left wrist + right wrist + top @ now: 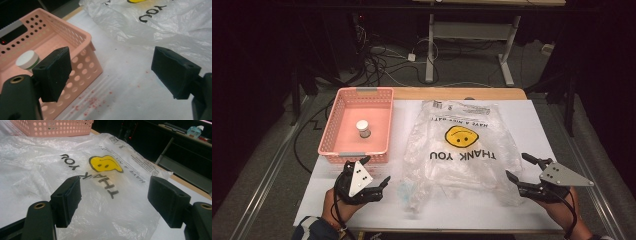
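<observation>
**A:** Plastic bag (pixel 464 150) lies flat mid-table on the white sheet (pixel 532 120), crinkly clear film with a yellow smiley and "THANK YOU" printed on it. What's around it?

**B:** pink basket (pixel 357 125) just left of it, small white-capped jar (pixel 363 128) standing inside. Red specks on the sheet by the basket's corner in the left gripper view

**A:** Room to move?

**B:** bare sheet along the near edge and right side. Left gripper (pixel 374 172) sits near the basket's front wall, jaws wide apart, nothing held. Right gripper (pixel 519 167) at the bag's right edge, also spread wide and empty
</observation>
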Action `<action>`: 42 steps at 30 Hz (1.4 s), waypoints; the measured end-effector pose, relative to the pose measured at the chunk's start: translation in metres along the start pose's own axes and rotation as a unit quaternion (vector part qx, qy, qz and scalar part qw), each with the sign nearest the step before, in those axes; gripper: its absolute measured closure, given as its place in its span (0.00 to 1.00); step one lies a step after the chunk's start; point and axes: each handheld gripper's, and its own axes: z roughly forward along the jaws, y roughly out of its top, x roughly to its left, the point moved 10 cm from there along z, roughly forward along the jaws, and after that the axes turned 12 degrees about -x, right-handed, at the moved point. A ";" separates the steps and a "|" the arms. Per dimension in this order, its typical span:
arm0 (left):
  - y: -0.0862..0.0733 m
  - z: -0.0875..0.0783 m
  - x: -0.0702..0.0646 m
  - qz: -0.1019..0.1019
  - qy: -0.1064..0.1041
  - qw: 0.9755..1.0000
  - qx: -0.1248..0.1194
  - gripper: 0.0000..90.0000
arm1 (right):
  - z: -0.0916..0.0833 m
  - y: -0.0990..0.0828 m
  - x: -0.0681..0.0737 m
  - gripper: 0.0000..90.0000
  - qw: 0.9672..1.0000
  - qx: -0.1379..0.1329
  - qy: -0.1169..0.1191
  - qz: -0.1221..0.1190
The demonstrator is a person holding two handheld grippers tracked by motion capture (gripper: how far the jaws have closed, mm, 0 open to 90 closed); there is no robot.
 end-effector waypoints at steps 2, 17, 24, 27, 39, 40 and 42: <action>0.000 0.001 -0.002 0.002 -0.005 1.000 0.002 0.18 | 0.001 -0.002 0.000 0.30 1.000 0.003 0.003 -0.004; -0.007 -0.004 -0.002 0.008 -0.005 1.000 0.014 0.18 | 0.012 -0.007 -0.004 0.33 1.000 0.023 0.005 -0.020; -0.006 -0.002 -0.003 0.008 -0.007 1.000 0.014 0.19 | 0.030 0.016 -0.042 0.38 0.999 0.017 -0.015 -0.025; -0.007 -0.001 -0.003 0.005 -0.008 1.000 0.015 0.19 | 0.051 0.020 -0.072 0.39 0.999 0.027 -0.033 -0.015; -0.010 0.002 -0.006 0.004 -0.016 1.000 0.022 0.19 | 0.152 -0.044 -0.153 0.41 0.981 0.168 -0.087 0.047; -0.010 0.002 -0.006 0.003 -0.017 1.000 0.021 0.19 | 0.165 -0.059 -0.160 0.43 0.975 0.195 -0.089 0.050; -0.010 0.001 -0.007 0.004 -0.019 1.000 0.020 0.19 | 0.177 -0.069 -0.162 0.44 0.972 0.211 -0.087 0.063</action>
